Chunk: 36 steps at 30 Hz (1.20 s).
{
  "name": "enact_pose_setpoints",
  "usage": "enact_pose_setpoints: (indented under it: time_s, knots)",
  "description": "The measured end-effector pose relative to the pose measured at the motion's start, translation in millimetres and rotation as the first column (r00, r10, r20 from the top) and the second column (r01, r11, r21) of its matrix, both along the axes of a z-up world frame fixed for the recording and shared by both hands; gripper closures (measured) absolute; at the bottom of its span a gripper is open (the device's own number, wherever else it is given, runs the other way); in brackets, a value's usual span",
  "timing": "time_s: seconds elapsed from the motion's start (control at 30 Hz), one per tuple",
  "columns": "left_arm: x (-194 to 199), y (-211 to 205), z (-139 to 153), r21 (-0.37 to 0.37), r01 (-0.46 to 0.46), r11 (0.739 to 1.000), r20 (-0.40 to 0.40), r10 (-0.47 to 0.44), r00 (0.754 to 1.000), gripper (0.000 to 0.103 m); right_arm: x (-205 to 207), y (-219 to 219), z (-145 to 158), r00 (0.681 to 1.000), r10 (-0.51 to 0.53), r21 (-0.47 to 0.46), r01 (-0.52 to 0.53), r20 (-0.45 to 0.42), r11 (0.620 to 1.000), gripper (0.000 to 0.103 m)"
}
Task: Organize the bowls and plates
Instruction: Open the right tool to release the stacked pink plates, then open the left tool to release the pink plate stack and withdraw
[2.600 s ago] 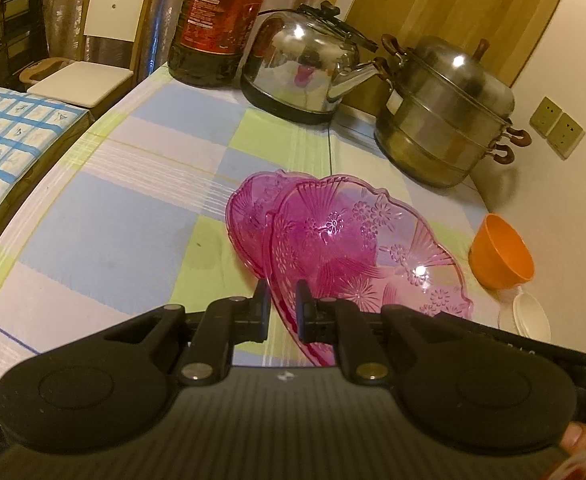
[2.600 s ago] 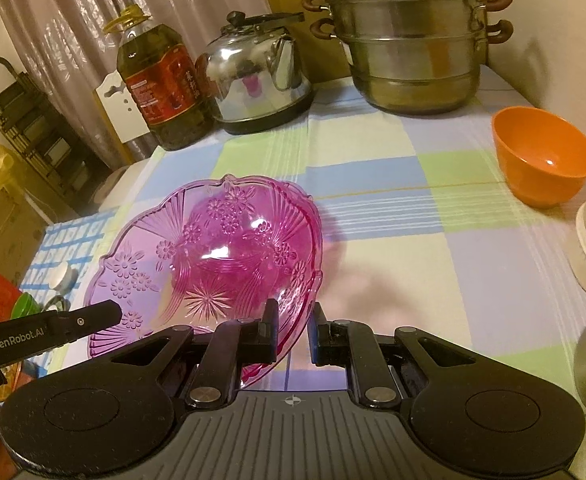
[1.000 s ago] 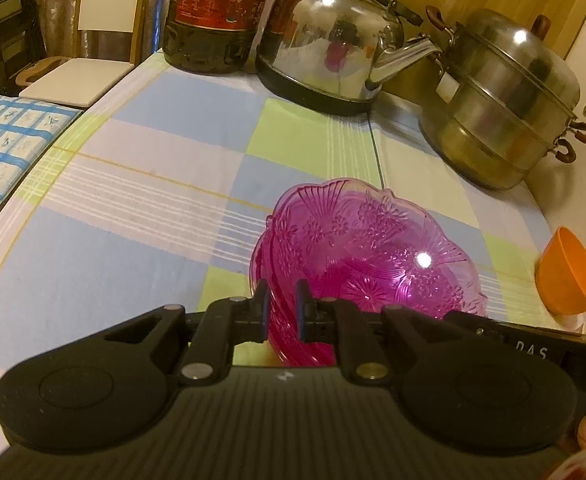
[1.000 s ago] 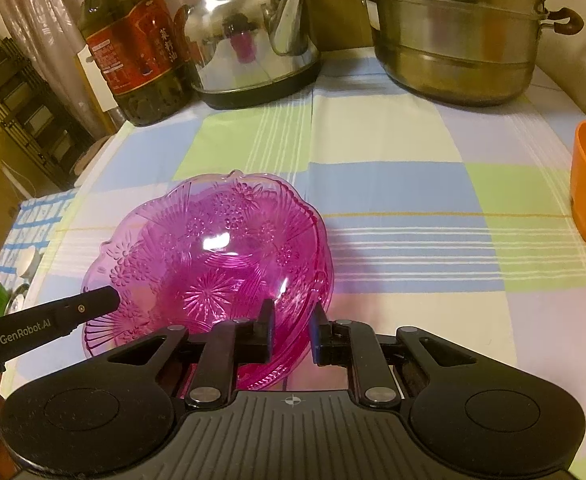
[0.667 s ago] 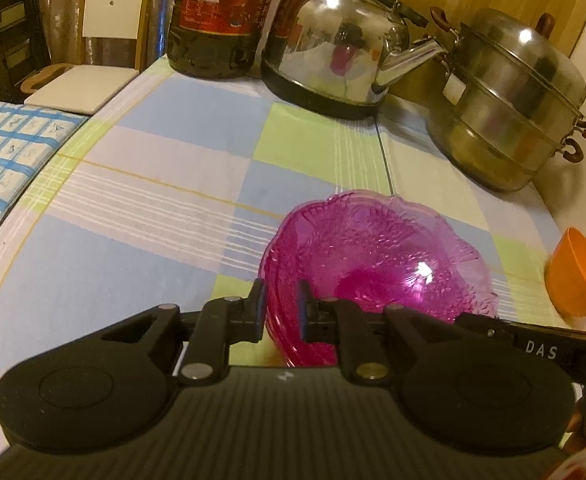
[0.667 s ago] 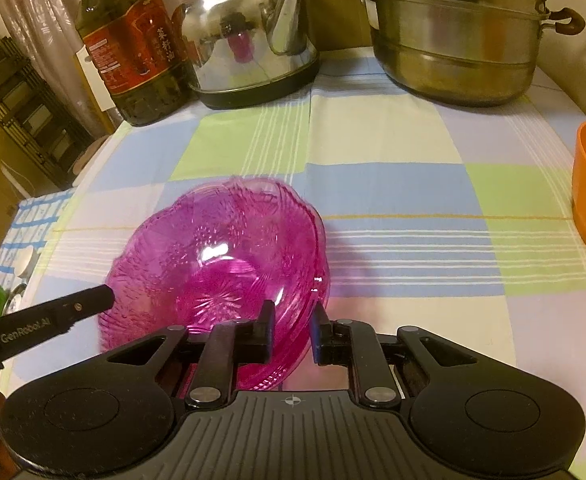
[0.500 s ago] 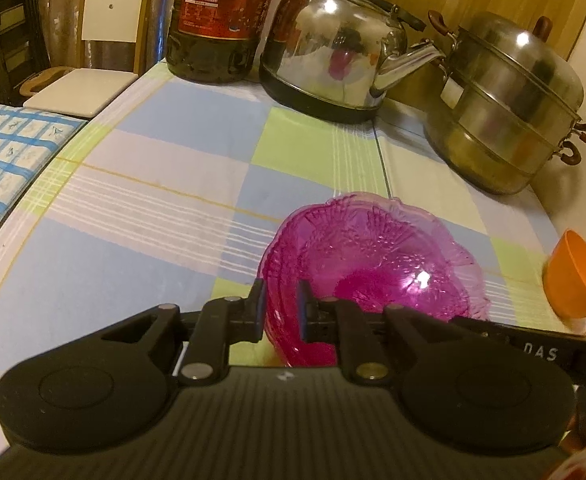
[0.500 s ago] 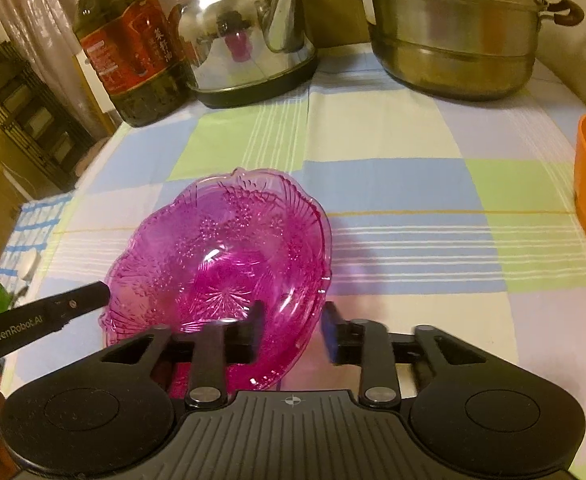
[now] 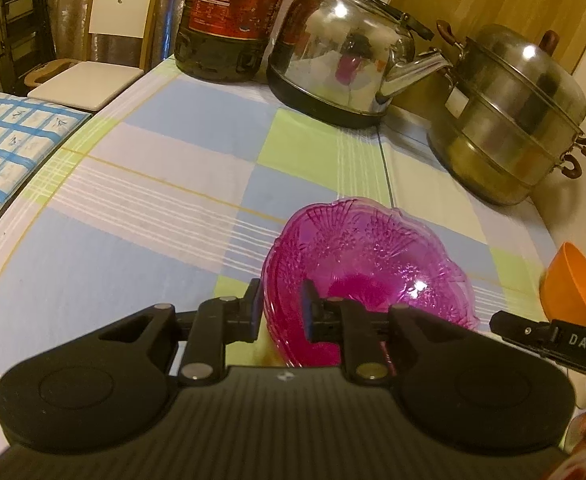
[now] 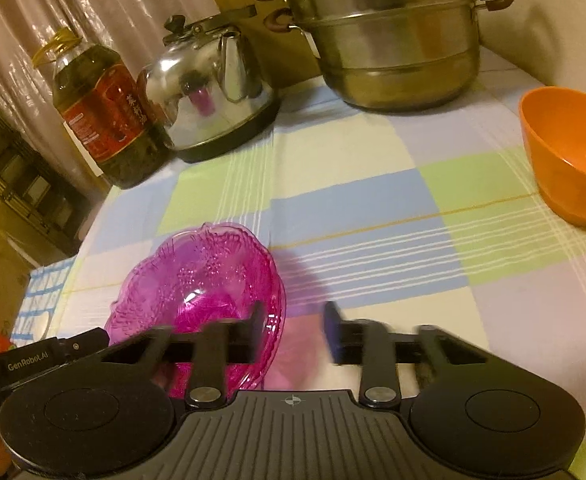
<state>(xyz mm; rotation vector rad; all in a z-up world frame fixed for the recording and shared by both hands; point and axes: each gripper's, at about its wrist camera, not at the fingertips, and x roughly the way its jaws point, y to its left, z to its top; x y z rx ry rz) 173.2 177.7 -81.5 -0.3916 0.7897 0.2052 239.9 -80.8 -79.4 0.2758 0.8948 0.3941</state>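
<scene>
- Where things are: the pink bowl [image 9: 373, 256] sits on the counter [image 9: 133, 220] well in front of the kettle [image 9: 333, 60], on the near side. The orange bowl [image 10: 569, 164] is way off to the kettle's right and closer to us.
- The left tool [image 9: 279, 304] straddles the pink bowl's near rim and its jaws are opening. There's a gap now, so I don't think the pads are pinching it.
- The right tool [image 10: 295, 328] shows jaws apart in a blurry shot, and they're closing. The bowl's rim is right at its left finger and the rest of the gap is over bare cloth.
- Biggest worry imo: the right tool snaps together while sliding sideways and clips that rim, which could flick the bowl away from the kettle toward the counter edge.
- The rim is scalloped, glossy plastic, so a finger could catch on a scallop as the left tool pulls off and drag or tip the bowl.
- The rim looks doubled, maybe two nested bowls. If so, a nudge could unseat the top one.
- Reaching for the orange bowl next means crossing open counter, so that part is low risk.
</scene>
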Motion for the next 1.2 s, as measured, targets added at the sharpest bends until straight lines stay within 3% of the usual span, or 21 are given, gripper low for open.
enact_pose_setpoints:
  time_s: [0.07,0.23,1.1,1.2]
  knots:
    - [0,-1,-1,-0.003,0.002,1.0,-0.004,-0.002,1.0,0.086,1,2,-2,1.0,0.006,-0.003,-0.006,0.001,1.0,0.095]
    - [1,-3,-3,-0.004,0.01,1.0,-0.011,-0.01,1.0,0.086,4,10,-8,0.999,0.034,-0.014,-0.034,-0.017,0.999,0.098]
    - [-2,-3,-1,-0.011,-0.001,1.0,0.001,0.001,1.0,0.085,0,10,-8,0.998,0.049,-0.014,-0.049,-0.04,0.999,0.097]
    - [-4,-4,2,-0.007,0.001,1.0,0.007,-0.001,1.0,0.085,-4,11,-4,0.998,0.051,-0.021,-0.051,-0.031,0.998,0.087]
